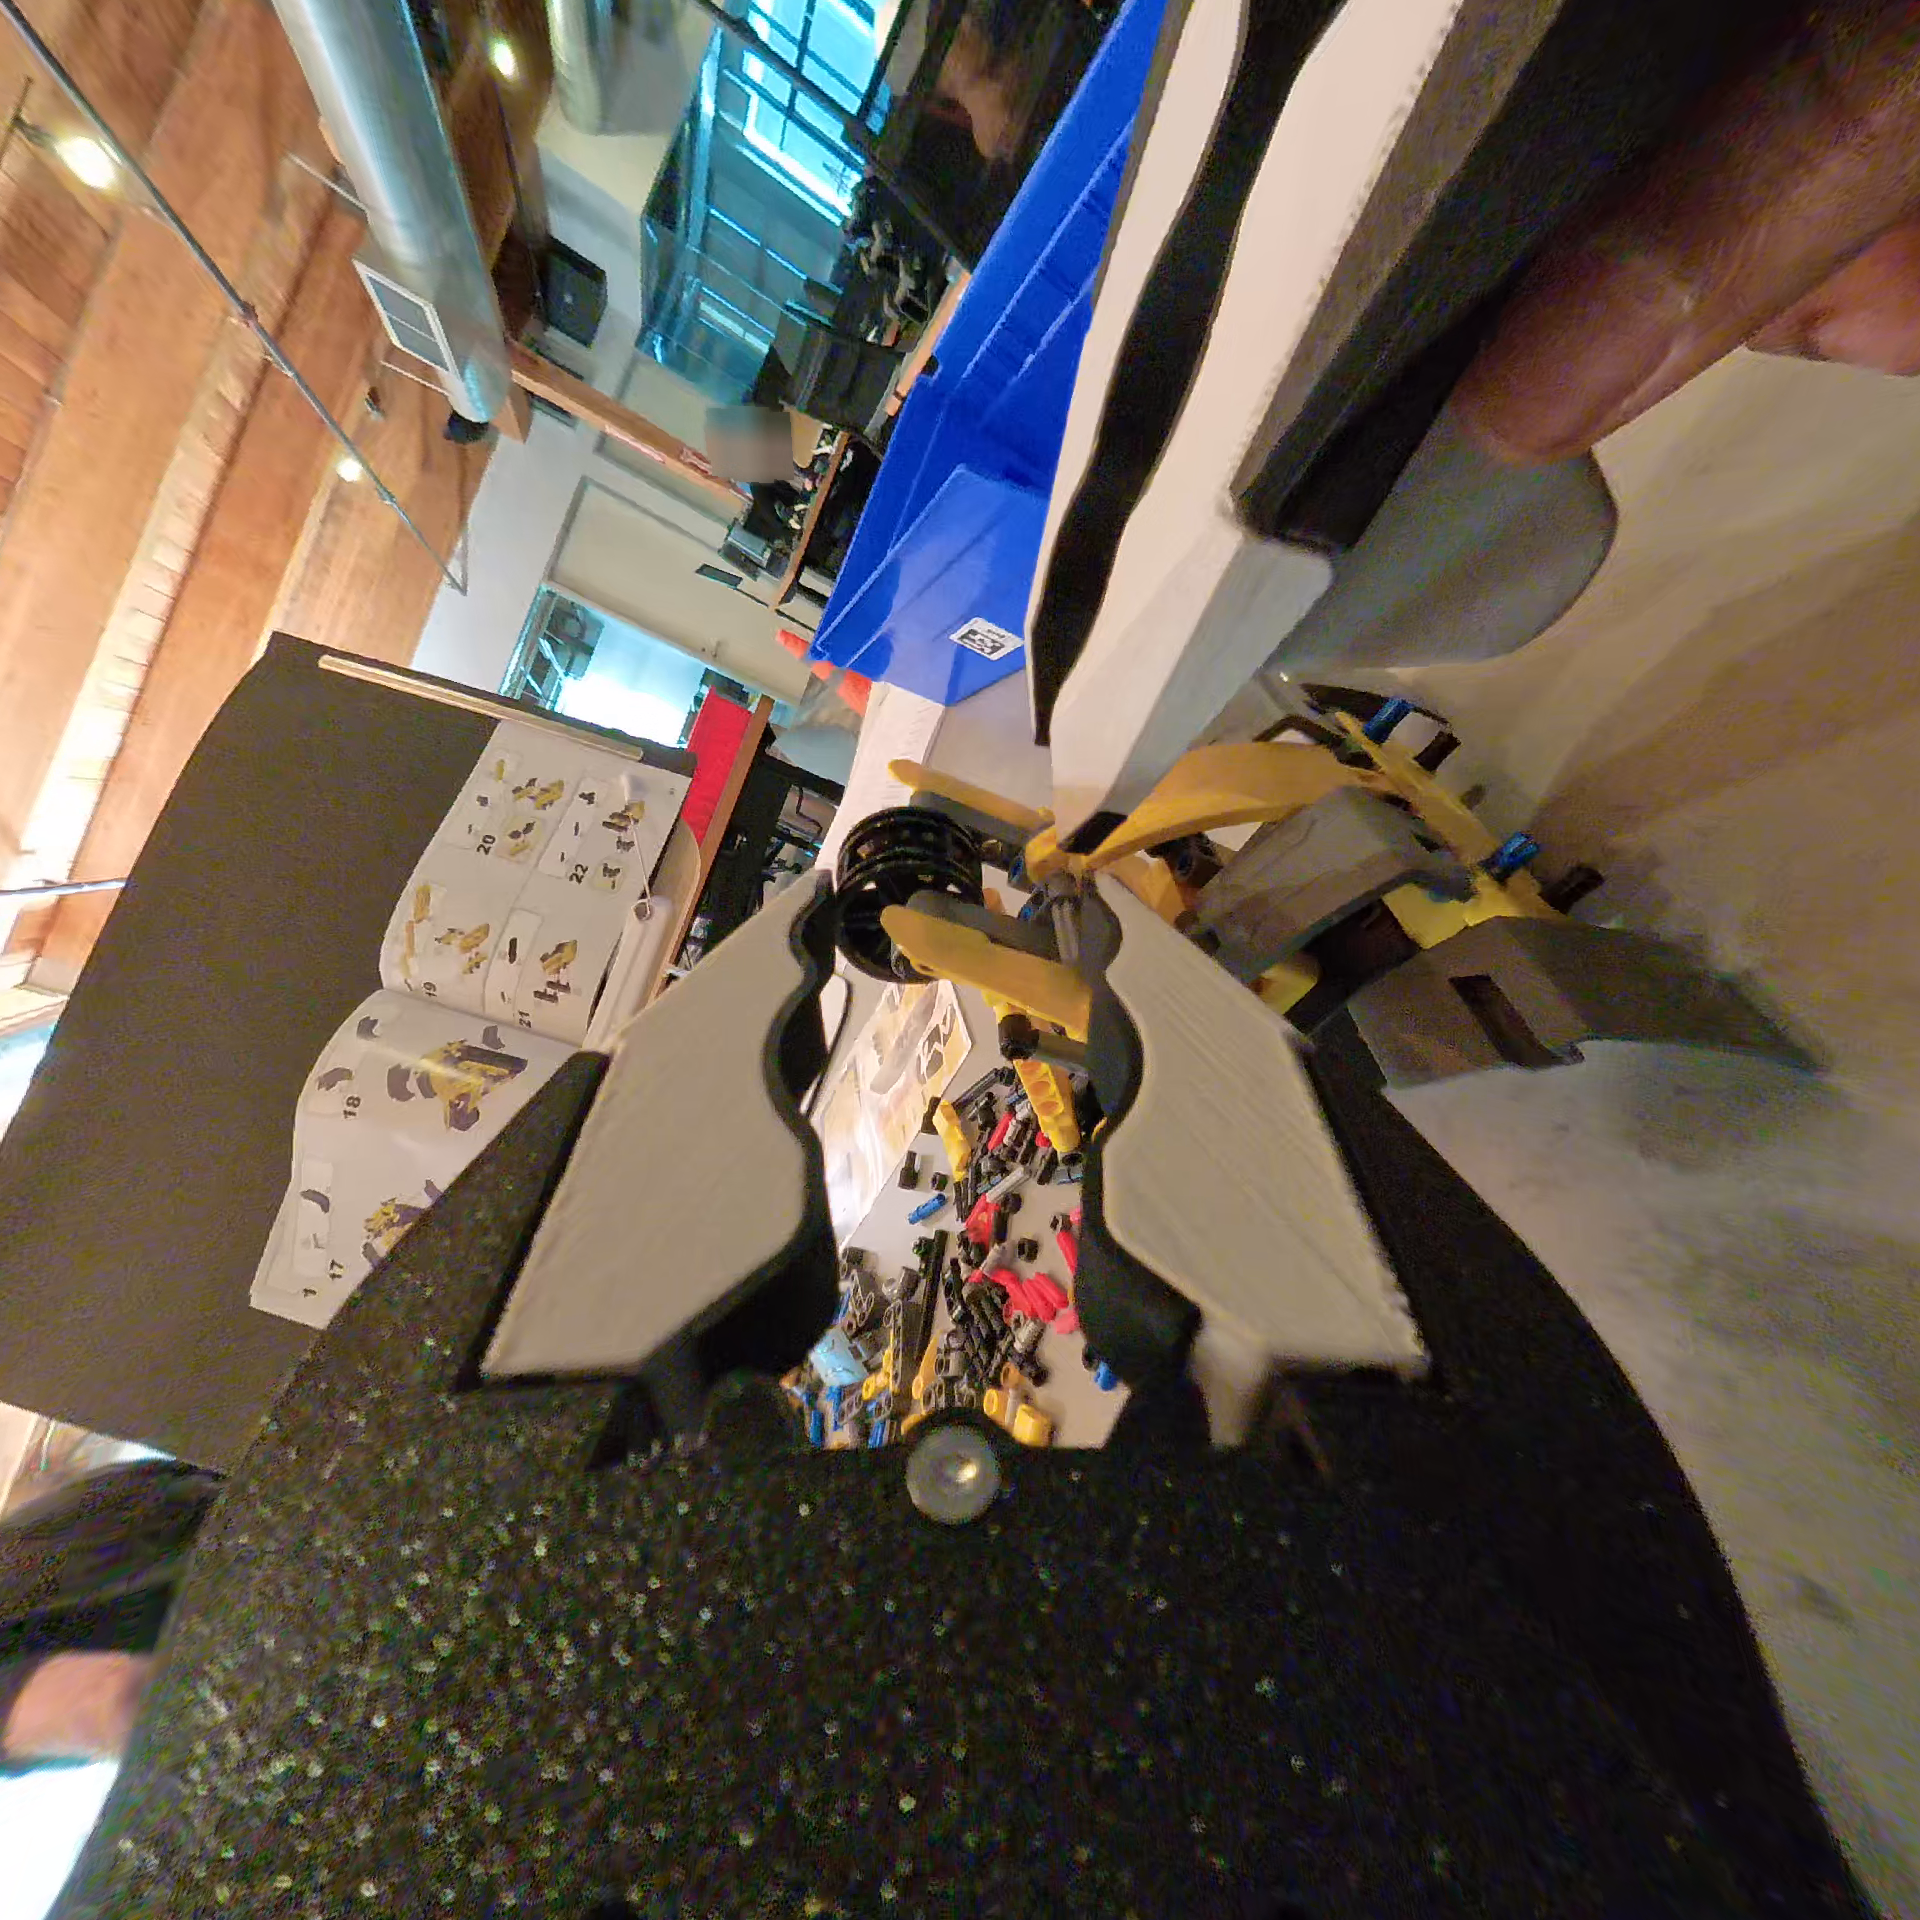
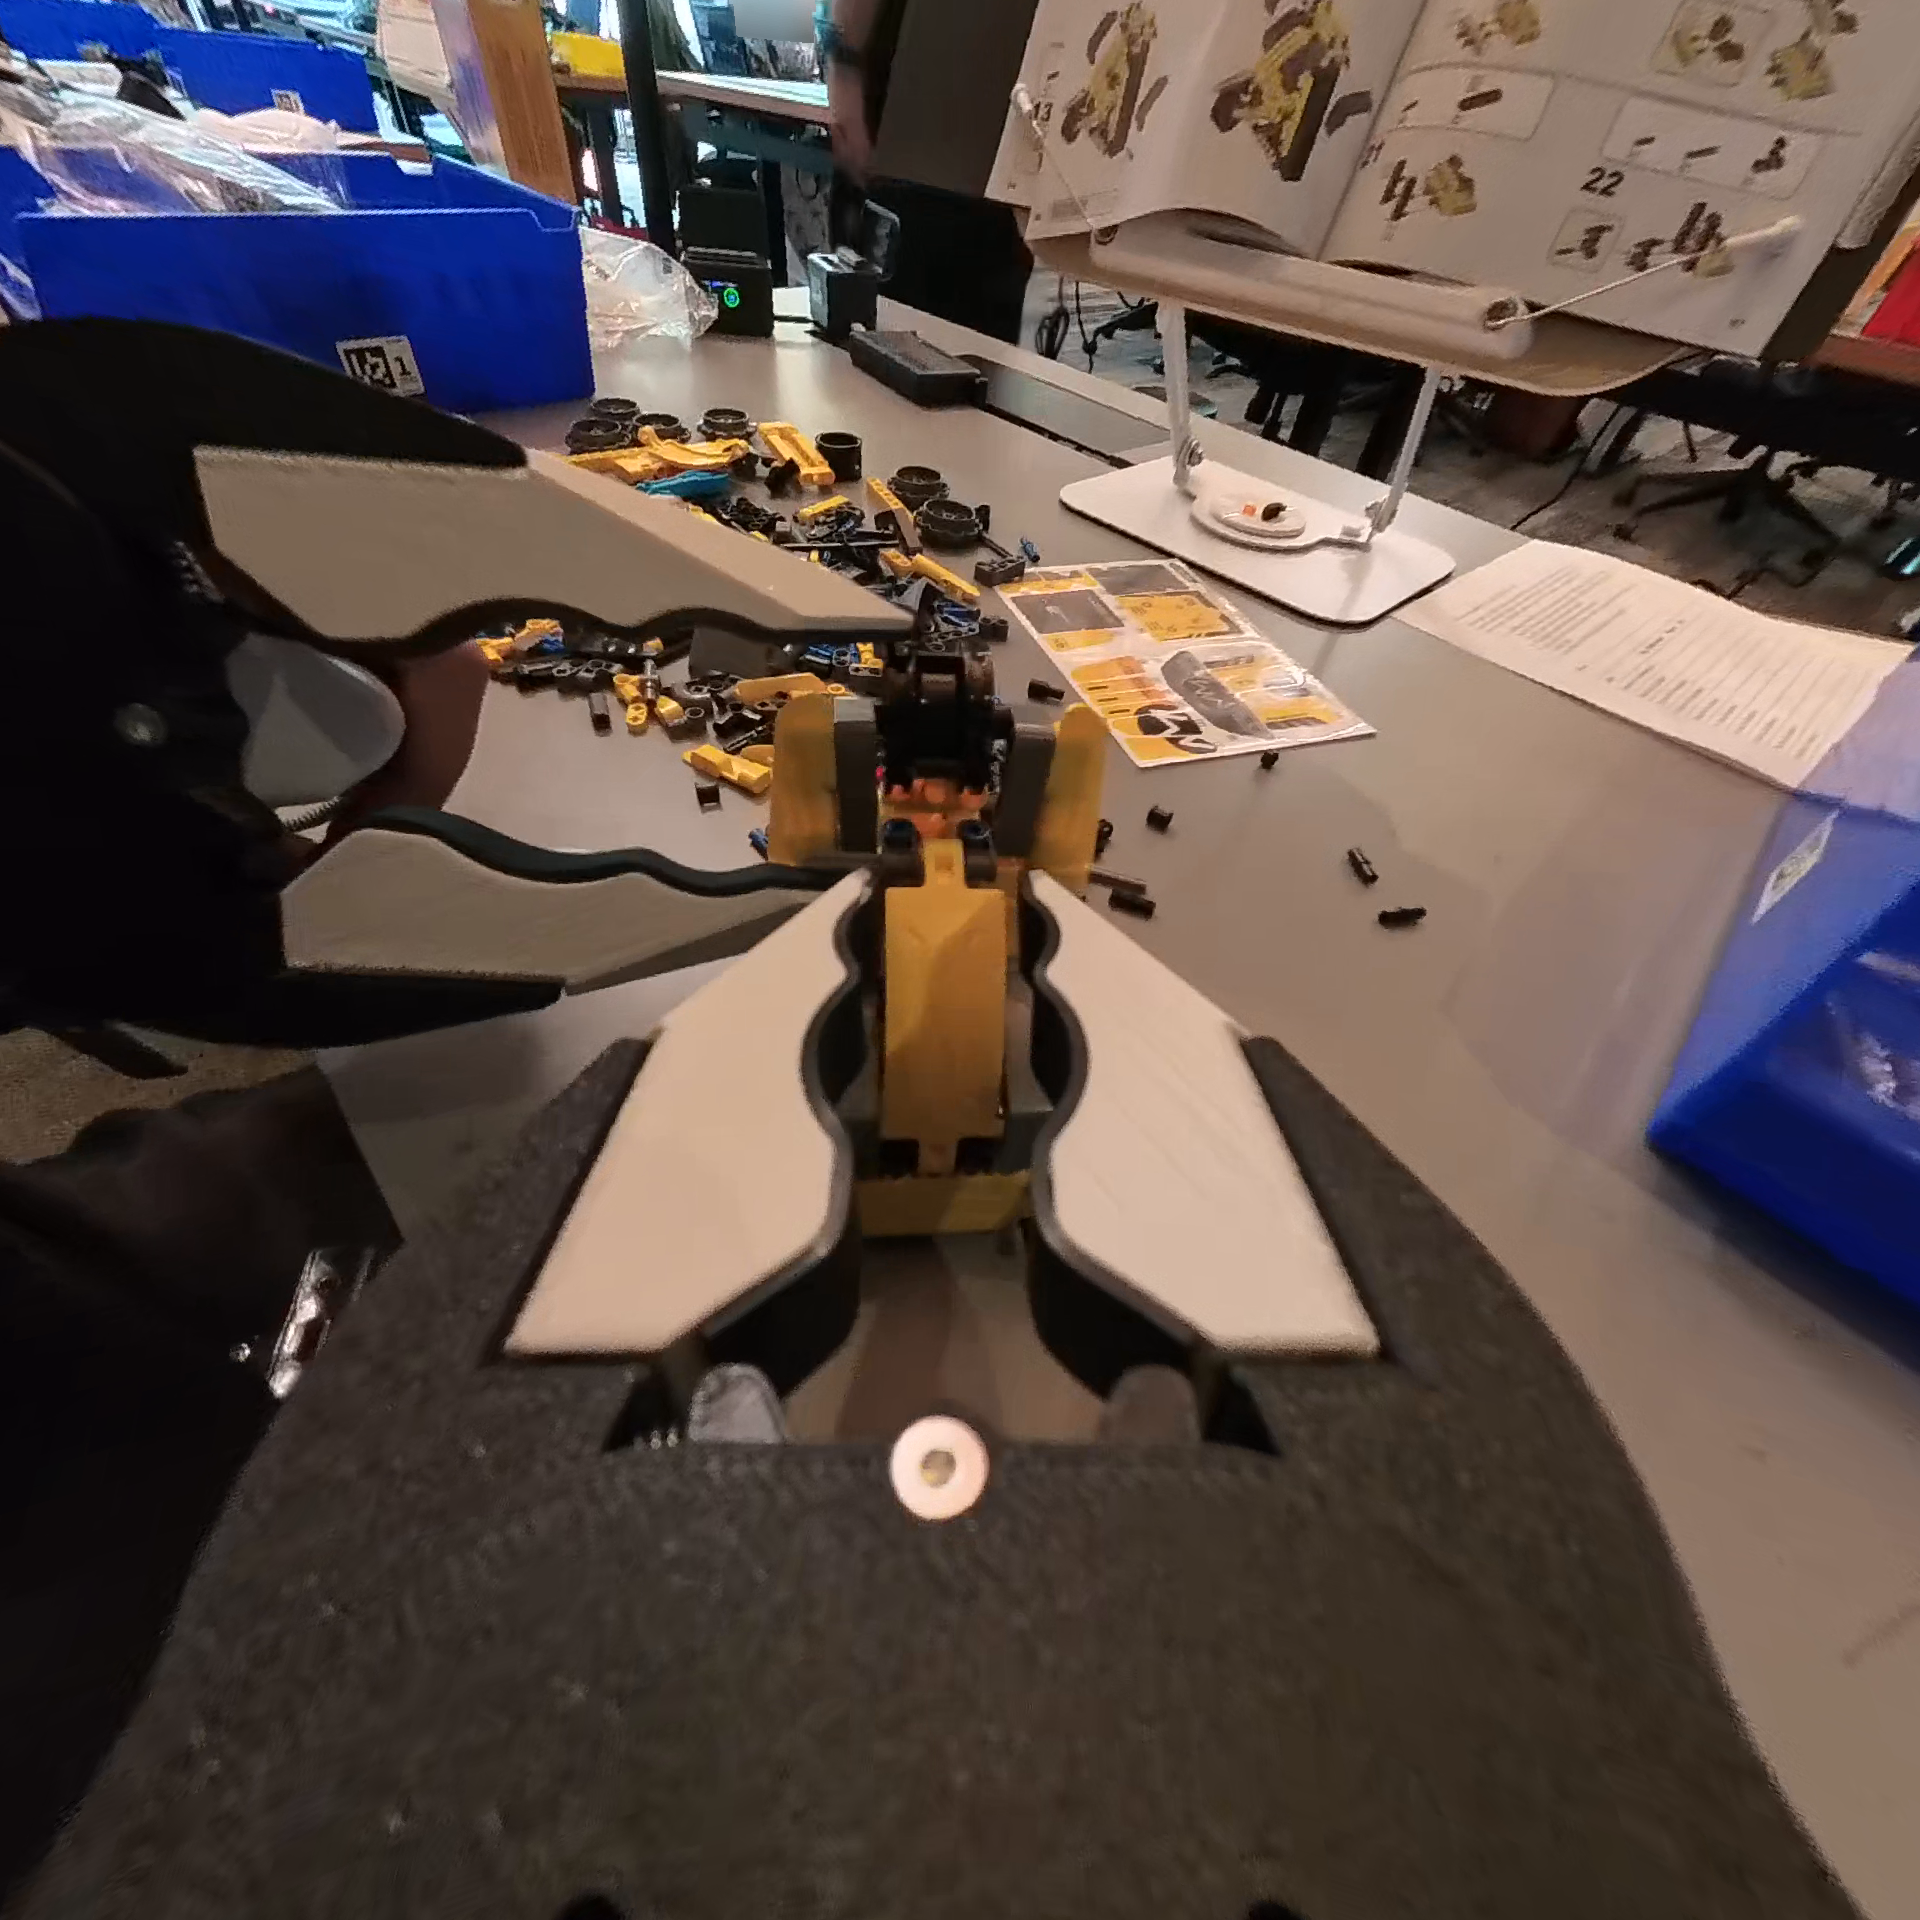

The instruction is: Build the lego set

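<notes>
both grippers at yellow brick model (image 2: 940,997): right gripper (image 2: 945,894) jaws clamp it, left gripper (image 1: 961,914) jaws wide

The bench (image 2: 1507,894) lies bare to the right of the model (image 2: 940,997), save a few black pins (image 2: 1361,864). Ahead, the loose parts (image 2: 748,582) and sticker sheet (image 2: 1184,665) crowd it. The book stand (image 2: 1257,540) blocks the far right, a blue bin (image 2: 312,301) the far left, another bin (image 2: 1808,1081) the right edge. The left claw (image 2: 883,748) closes the model's left side.
</notes>
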The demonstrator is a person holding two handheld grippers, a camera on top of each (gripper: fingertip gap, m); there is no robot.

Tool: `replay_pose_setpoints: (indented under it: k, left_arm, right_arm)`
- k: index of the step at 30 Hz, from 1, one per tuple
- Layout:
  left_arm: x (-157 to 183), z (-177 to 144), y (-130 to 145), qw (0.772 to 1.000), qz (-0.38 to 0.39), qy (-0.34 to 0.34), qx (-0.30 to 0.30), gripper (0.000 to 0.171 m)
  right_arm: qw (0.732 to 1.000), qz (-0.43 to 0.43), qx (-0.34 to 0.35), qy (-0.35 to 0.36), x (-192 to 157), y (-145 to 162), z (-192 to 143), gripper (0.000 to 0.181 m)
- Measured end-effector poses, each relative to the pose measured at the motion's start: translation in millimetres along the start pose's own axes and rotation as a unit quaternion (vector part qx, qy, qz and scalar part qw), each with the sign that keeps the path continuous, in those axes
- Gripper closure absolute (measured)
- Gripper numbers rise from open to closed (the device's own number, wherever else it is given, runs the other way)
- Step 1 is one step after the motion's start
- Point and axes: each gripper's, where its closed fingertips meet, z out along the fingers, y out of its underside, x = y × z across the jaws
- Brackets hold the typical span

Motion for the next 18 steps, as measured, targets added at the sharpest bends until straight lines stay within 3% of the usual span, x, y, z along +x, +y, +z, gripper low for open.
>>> replay_pose_setpoints:
  k: [7,12,18]
  left_arm:
    - [-0.5,-0.1,0.0,1.000,-0.009,-0.006,0.007,0.126]
    - [-0.7,-0.3,0.1,1.000,-0.008,-0.005,0.010,0.126]
    - [-0.8,-1.3,0.7,1.000,-0.007,-0.004,0.016,0.126]
  right_arm:
    - [1.000,-0.030,0.005,0.000,-1.3,2.1,3.3,0.161]
    - [0.999,-0.022,0.008,-0.026,-7.4,3.0,4.2,0.175]
    - [0.999,0.000,0.005,-0.042,-9.9,3.6,4.9,0.176]
